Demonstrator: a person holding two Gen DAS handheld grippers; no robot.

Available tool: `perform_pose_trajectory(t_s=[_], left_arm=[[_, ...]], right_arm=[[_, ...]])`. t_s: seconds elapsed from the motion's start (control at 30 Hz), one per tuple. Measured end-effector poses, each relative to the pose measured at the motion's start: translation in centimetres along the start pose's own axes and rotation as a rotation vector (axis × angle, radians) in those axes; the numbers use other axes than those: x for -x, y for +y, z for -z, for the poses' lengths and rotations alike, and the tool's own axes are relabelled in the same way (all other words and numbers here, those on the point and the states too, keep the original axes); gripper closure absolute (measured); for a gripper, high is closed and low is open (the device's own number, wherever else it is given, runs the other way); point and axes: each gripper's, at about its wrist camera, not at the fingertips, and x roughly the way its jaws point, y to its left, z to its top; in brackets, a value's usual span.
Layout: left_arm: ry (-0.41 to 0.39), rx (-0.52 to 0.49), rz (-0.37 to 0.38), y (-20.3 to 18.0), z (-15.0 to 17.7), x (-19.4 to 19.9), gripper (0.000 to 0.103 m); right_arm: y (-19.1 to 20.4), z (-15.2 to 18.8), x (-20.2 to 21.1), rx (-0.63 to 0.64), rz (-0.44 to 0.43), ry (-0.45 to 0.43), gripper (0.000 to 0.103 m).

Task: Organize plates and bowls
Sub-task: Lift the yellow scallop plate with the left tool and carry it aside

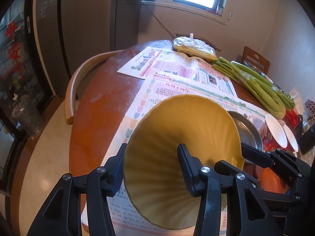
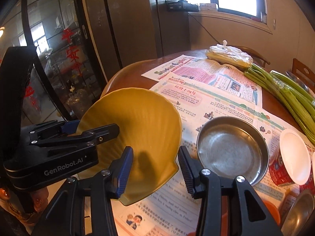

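A yellow shell-shaped plate (image 1: 177, 122) (image 2: 137, 118) hangs tilted above the newspaper-covered table (image 1: 98, 108). My left gripper (image 1: 152, 151) (image 2: 94, 127) is shut on its left rim, one finger inside the dish and one behind it. On the plate's lower right rim my right gripper (image 2: 155, 153) (image 1: 230, 155) is shut as well. A steel bowl (image 2: 232, 149) (image 1: 248, 133) sits on the paper just right of the plate.
Two red cups with white lids (image 2: 293, 155) stand right of the steel bowl. Celery stalks (image 2: 291, 96) and a bagged bundle (image 2: 228, 56) lie at the back right. Another steel bowl (image 2: 299, 212) sits near the right edge. A chair back (image 1: 78, 78) curves by the table's left.
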Motion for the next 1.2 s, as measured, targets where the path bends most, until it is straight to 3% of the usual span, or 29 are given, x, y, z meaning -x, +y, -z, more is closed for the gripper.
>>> perform_pose_trajectory(t_s=[0.67,1.2], left_arm=[[0.087,-0.033,-0.004,1.5,-2.7,-6.7,0.051],[0.066,-0.073,-0.041,1.2,-2.1,-6.4,0.049]], right_arm=[[-1.0,-1.7,-4.8,-0.135,0.036,0.045,0.055],[-0.3,-1.0,-4.9,-0.108,0.080,0.065,0.055]])
